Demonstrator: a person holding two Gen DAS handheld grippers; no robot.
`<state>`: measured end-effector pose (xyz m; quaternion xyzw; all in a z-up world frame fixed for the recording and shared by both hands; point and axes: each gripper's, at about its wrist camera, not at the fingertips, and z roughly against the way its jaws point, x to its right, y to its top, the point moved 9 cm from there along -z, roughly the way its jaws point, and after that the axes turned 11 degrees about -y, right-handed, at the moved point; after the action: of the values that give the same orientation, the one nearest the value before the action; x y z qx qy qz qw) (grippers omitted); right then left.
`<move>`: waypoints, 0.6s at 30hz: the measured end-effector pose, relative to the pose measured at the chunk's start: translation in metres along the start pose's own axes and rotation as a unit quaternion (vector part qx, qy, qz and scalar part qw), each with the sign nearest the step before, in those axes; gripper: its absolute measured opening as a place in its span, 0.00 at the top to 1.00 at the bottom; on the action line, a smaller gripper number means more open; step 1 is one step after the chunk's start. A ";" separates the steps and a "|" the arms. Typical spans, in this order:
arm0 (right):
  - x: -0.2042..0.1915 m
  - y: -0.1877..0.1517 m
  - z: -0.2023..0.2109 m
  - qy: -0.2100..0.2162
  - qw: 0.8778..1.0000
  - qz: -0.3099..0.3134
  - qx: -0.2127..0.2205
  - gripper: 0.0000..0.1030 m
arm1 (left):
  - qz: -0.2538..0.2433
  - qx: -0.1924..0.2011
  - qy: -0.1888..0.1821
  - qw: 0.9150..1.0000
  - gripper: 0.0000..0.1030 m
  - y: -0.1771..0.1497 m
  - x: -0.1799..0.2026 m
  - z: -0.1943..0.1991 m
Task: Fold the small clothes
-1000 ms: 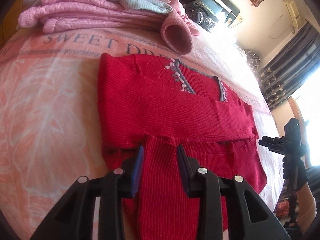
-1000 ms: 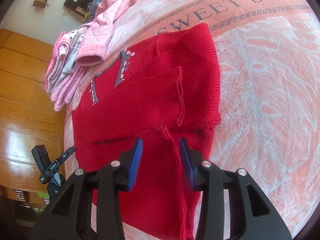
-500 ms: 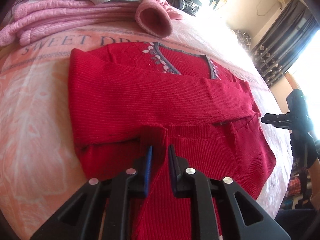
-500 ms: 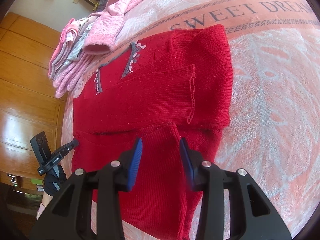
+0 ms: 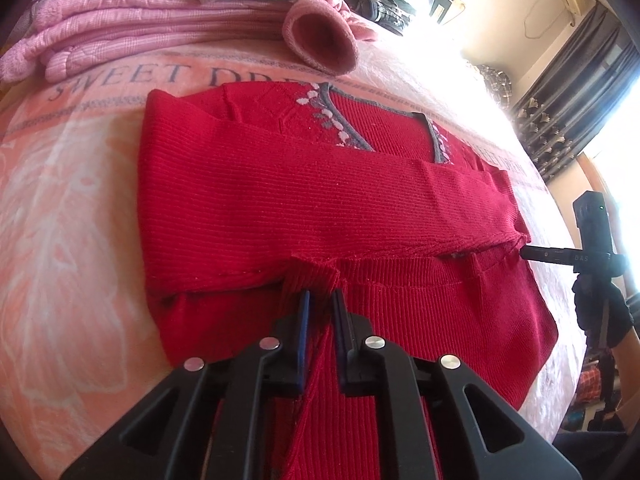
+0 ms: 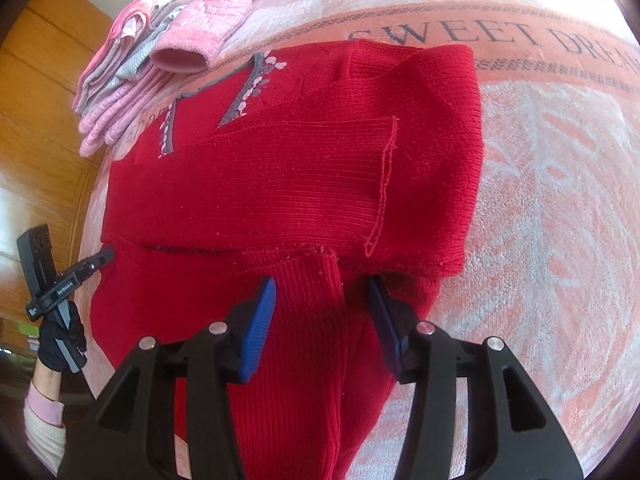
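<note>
The red knit sweater is lying flat on the peach "SWEET DREAMS" blanket, its grey-trimmed neckline pointing toward the stack of pink folded clothes and both sleeves folded across its chest. At the sweater's lower hem, the left gripper is pinching a raised ridge of the red knit, its blue-padded fingers pressed nearly together on the fabric. The right gripper is sitting at the hem with its fingers spread wide, straddling a fold of the sweater's fabric without clamping it.
</note>
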<state>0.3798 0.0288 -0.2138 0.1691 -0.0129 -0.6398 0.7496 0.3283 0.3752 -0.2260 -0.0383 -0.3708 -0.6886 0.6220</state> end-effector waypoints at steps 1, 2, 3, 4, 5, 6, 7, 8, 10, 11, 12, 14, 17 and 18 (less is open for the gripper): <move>-0.006 0.000 0.000 -0.006 1.000 0.021 0.005 0.59 | -0.003 0.001 0.003 1.000 0.89 0.000 0.000 0.000; -0.011 0.000 0.001 -0.010 0.999 0.043 0.010 0.74 | -0.007 0.002 0.004 1.000 0.90 0.000 0.001 0.000; -0.015 -0.001 0.001 -0.020 0.998 0.061 0.014 0.80 | -0.007 0.004 0.002 1.000 0.90 0.001 0.001 0.001; -0.018 -0.001 0.001 -0.027 0.997 0.071 0.016 0.87 | -0.004 0.009 -0.004 1.000 0.94 0.001 0.002 0.002; -0.020 -0.001 0.003 -0.023 0.997 0.076 0.019 0.95 | 0.002 0.014 -0.016 1.000 0.99 0.002 0.002 0.004; -0.023 -0.002 0.007 -0.006 0.997 0.077 0.020 0.94 | 0.005 0.023 -0.028 0.999 1.00 0.003 0.004 0.008; -0.024 -0.002 0.011 0.000 0.997 0.076 0.024 0.94 | 0.007 0.035 -0.042 0.998 1.00 0.004 0.007 0.014; -0.024 -0.002 0.016 0.000 0.996 0.079 0.030 0.94 | 0.006 0.046 -0.053 0.998 1.00 0.006 0.010 0.020; -0.024 -0.001 0.030 0.009 0.995 0.087 0.043 0.94 | -0.001 0.059 -0.063 0.996 1.00 0.009 0.016 0.031; -0.023 0.000 0.037 0.016 0.995 0.083 0.049 0.94 | -0.003 0.065 -0.066 0.996 1.00 0.010 0.018 0.035; -0.021 0.001 0.043 0.026 0.995 0.075 0.052 0.94 | -0.002 0.072 -0.071 0.995 1.00 0.012 0.020 0.040; -0.017 0.002 0.052 0.045 0.996 0.060 0.058 0.94 | 0.007 0.086 -0.080 0.993 1.00 0.015 0.022 0.047; -0.015 0.001 0.053 0.047 0.996 0.055 0.056 0.94 | -0.004 0.069 -0.061 0.996 1.00 0.012 0.019 0.047; -0.016 0.000 0.051 0.046 0.996 0.055 0.053 0.94 | -0.013 0.054 -0.059 0.997 1.00 0.009 0.019 0.045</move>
<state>0.3654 0.0319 -0.1628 0.2369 -0.0213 -0.5874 0.7735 0.3136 0.3849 -0.1797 -0.0406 -0.4443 -0.6718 0.5913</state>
